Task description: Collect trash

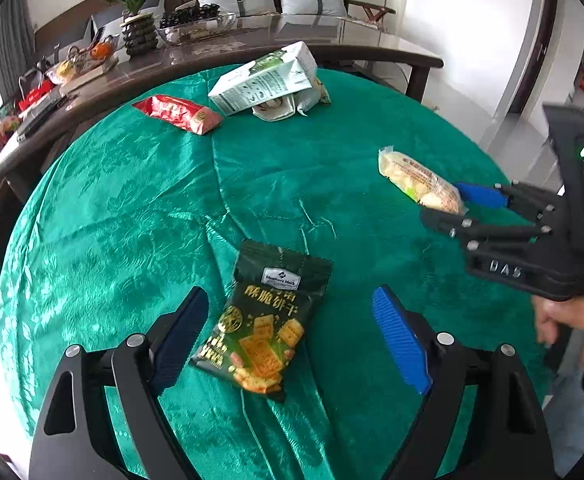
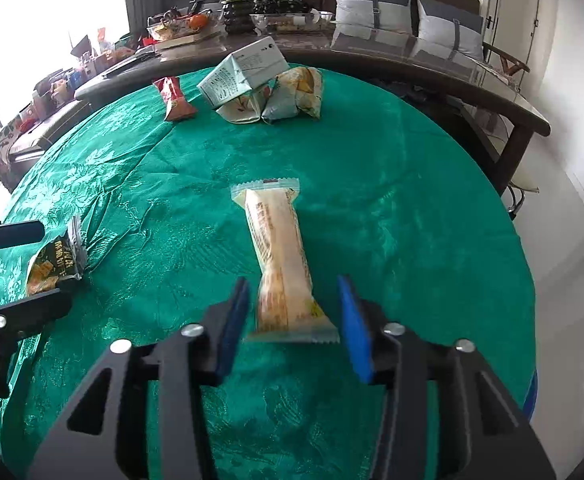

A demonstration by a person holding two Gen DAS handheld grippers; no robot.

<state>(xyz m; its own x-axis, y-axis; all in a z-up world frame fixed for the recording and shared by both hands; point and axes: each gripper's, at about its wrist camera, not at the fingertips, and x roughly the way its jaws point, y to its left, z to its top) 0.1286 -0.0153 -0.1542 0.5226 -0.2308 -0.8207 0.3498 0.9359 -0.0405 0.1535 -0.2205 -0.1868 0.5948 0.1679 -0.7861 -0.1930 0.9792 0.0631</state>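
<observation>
A dark green cracker packet [image 1: 262,320] lies on the green tablecloth [image 1: 132,208] between the open fingers of my left gripper [image 1: 292,328]; it also shows in the right wrist view [image 2: 54,260]. A pale yellow snack wrapper [image 2: 282,264] lies between the open fingers of my right gripper [image 2: 294,308]; in the left wrist view the wrapper [image 1: 418,182] sits at the right gripper's [image 1: 448,204] tips. Neither packet is gripped. A red wrapper [image 1: 180,114], a white-green carton [image 1: 264,78] and crumpled packets [image 2: 292,96] lie at the far side.
A long dark table [image 2: 372,56] behind the round one carries a potted plant [image 1: 136,20], fruit bowls [image 1: 196,24] and clutter. A sofa with grey cushions [image 2: 372,8] stands behind. White floor [image 2: 564,240] lies to the right. The person's hand [image 1: 572,328] holds the right gripper.
</observation>
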